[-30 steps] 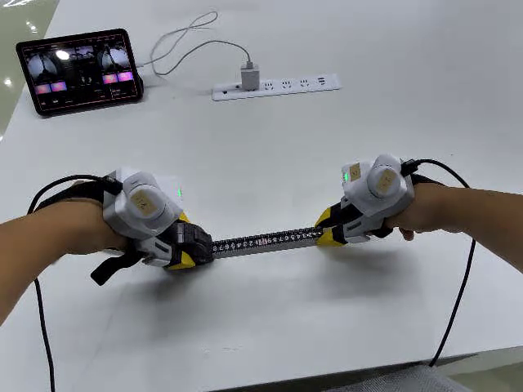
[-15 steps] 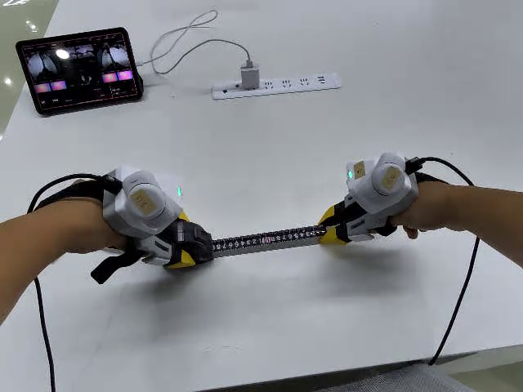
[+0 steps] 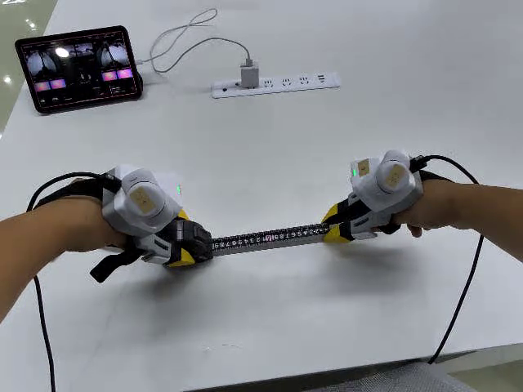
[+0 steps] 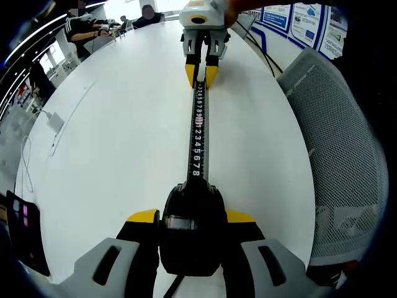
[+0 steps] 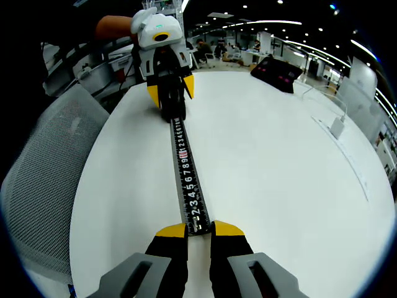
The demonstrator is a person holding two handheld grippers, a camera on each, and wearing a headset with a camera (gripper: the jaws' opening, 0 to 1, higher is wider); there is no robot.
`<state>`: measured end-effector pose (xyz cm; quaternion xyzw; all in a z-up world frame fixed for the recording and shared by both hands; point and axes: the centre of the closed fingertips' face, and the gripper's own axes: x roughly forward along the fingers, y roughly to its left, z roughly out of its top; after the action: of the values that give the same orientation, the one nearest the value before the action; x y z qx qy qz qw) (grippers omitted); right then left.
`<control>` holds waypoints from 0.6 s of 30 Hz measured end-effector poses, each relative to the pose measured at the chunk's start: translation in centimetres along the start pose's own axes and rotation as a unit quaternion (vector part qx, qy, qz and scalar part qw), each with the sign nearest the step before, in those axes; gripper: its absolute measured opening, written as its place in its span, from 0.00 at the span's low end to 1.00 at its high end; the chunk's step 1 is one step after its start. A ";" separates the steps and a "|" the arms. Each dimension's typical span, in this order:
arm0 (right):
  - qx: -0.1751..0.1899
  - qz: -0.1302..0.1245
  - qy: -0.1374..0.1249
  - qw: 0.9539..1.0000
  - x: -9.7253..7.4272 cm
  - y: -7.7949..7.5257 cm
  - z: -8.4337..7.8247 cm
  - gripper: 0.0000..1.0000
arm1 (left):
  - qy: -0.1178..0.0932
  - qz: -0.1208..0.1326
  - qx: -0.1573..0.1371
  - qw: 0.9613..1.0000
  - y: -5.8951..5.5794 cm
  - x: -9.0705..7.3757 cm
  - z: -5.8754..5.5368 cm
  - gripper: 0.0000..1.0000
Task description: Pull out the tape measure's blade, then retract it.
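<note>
The tape measure's black case (image 3: 196,244) (image 4: 191,226) sits between the yellow-tipped jaws of my left gripper (image 3: 185,249) (image 4: 190,217), which is shut on it. Its blade (image 3: 265,239) (image 4: 198,130) (image 5: 186,177), printed with numbers, stretches flat just over the white table to my right gripper (image 3: 333,225) (image 5: 193,228). The right gripper is shut on the blade's tip. In the right gripper view, the case (image 5: 169,102) and left gripper (image 5: 168,87) stand at the far end of the blade. In the left gripper view, the right gripper (image 4: 201,69) holds the far end.
A tablet (image 3: 79,69) stands at the table's far left. A white power strip (image 3: 276,84) with a plugged charger and cable lies at the back centre. Black cables trail from both grippers over the table edge. A mesh chair (image 4: 338,155) stands beside the table.
My right gripper has moved a little further right with the blade's tip, so more blade is drawn out. The left gripper and case have stayed put.
</note>
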<state>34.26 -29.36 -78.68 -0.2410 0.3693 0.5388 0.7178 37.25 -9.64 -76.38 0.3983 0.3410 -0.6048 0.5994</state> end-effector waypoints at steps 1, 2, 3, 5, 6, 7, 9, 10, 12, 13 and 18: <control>0.001 0.000 0.001 1.000 0.0 0.0 -0.1 0.08 | 0.000 0.000 0.000 1.000 0.0 0.0 0.0 0.33; 0.001 -0.001 0.001 1.000 0.0 0.0 -0.1 0.08 | 0.000 0.000 0.000 1.000 0.0 0.0 0.0 0.33; 0.001 -0.001 0.001 1.000 -0.1 0.0 -0.1 0.08 | 0.000 0.000 0.000 1.000 0.0 0.0 0.0 0.33; 0.002 -0.001 0.001 1.000 -0.1 -0.1 -0.2 0.08 | 0.000 0.000 0.000 1.000 0.0 0.0 0.0 0.33; 0.003 -0.001 0.001 1.000 -0.1 0.0 -0.2 0.08 | 0.000 0.000 0.000 1.000 0.0 0.0 0.0 0.33; 0.002 -0.001 0.001 1.000 -0.2 -0.1 -0.3 0.08 | 0.000 0.000 0.000 1.000 0.0 0.0 0.0 0.33; -0.003 -0.001 0.004 1.000 -0.2 0.0 -0.4 0.08 | 0.000 0.001 -0.002 1.000 0.1 0.0 0.0 0.33; -0.003 -0.001 0.005 1.000 -0.3 -0.1 -0.4 0.08 | 0.000 0.000 0.000 1.000 0.1 0.0 0.0 0.33; -0.002 -0.001 0.007 1.000 -0.4 -0.1 -0.5 0.08 | 0.000 0.000 -0.001 1.000 0.0 0.0 0.0 0.33; -0.001 -0.001 0.007 1.000 -0.4 -0.1 -0.6 0.08 | 0.000 0.000 -0.001 1.000 0.0 0.0 0.0 0.33; 0.003 -0.002 0.007 1.000 -0.7 -0.1 -0.8 0.08 | 0.000 0.000 0.000 1.000 0.1 0.0 0.0 0.33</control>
<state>34.04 -30.40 -78.66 -0.2432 0.3758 0.5347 0.7167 37.32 -9.64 -76.42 0.3984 0.3413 -0.6043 0.5997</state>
